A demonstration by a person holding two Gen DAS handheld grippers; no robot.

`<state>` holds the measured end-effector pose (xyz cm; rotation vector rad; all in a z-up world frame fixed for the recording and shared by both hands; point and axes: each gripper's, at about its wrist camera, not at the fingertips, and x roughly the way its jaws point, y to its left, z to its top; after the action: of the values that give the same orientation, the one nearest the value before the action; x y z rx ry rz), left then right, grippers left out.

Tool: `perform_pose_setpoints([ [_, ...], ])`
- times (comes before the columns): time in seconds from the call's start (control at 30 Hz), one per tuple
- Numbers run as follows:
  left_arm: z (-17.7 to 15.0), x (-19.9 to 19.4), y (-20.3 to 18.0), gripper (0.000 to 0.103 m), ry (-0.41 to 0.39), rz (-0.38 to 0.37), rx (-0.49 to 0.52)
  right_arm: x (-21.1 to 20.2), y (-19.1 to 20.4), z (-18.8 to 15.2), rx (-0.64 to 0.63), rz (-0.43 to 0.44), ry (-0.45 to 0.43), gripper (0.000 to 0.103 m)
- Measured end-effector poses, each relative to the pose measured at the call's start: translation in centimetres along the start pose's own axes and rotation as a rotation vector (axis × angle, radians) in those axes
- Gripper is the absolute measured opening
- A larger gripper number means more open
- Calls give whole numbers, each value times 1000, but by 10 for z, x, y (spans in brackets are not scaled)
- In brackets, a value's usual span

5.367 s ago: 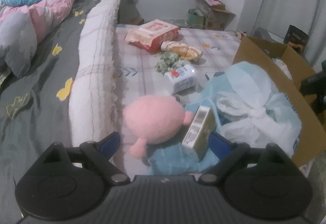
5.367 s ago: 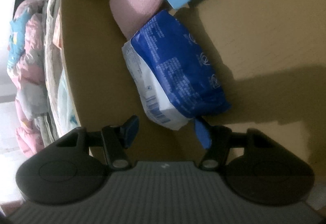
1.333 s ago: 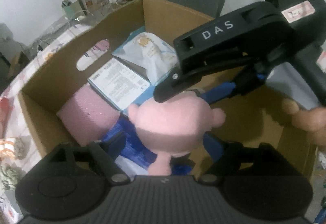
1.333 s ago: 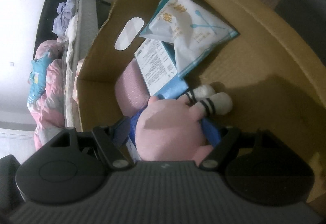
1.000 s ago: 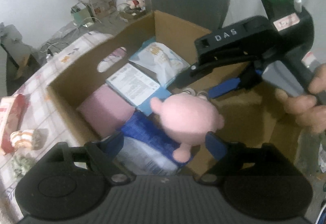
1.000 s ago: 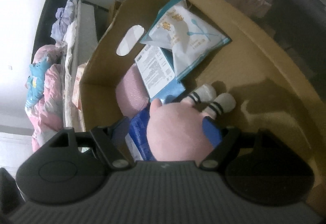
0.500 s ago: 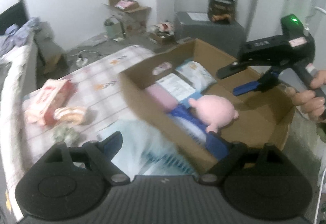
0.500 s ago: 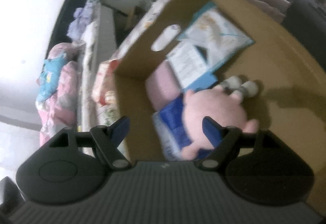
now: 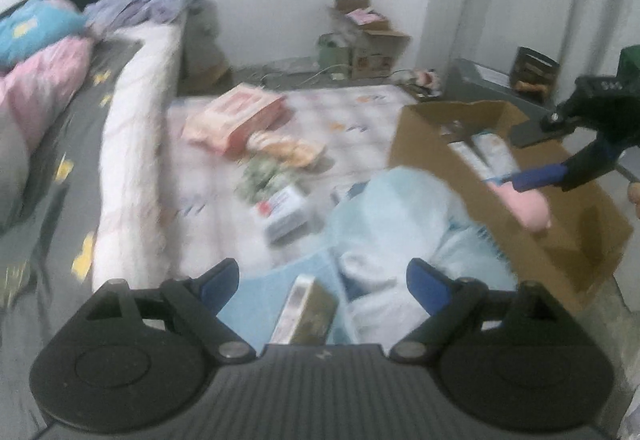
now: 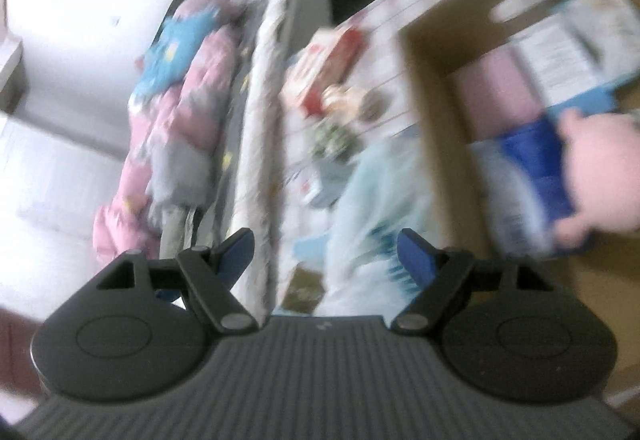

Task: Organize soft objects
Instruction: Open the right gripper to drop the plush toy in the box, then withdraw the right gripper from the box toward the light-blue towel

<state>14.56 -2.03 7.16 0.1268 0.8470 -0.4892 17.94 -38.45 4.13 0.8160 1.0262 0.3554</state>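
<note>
The pink plush (image 9: 528, 208) lies inside the cardboard box (image 9: 560, 252), on top of a blue pack (image 10: 536, 160); it also shows as a pink blur (image 10: 604, 168) in the right wrist view. My left gripper (image 9: 322, 278) is open and empty above a light blue bag bundle (image 9: 400, 208) and a small olive box (image 9: 308, 312) on the bed. My right gripper (image 10: 326, 252) is open and empty too, hanging over the box's near wall (image 10: 436, 112) and the bundle (image 10: 372, 192). In the left wrist view it (image 9: 528, 154) hovers above the box.
A red and white package (image 9: 236, 116), a snack bag (image 9: 288, 150), a greenish pack (image 9: 264, 176) and a small white pack (image 9: 284, 214) lie on the checked sheet. A pink roll (image 10: 496, 96) and flat packs (image 10: 568, 52) fill the box. Pink and blue quilts (image 9: 36, 80) sit left.
Both grippers have pulled back and up out of the box, leaving the pink plush lying inside. The left view has swung toward the bed; the right one has rolled.
</note>
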Motion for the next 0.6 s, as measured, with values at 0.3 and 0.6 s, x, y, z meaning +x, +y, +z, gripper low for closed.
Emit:
perform_pose_setpoints([
  [0.3,-53,9,16,90,26,25,16,81,56,-21,-72,26,165,79],
  [0.6,-95,34,1,74,72,80,216,154,78,-51,-61,29,357,78],
])
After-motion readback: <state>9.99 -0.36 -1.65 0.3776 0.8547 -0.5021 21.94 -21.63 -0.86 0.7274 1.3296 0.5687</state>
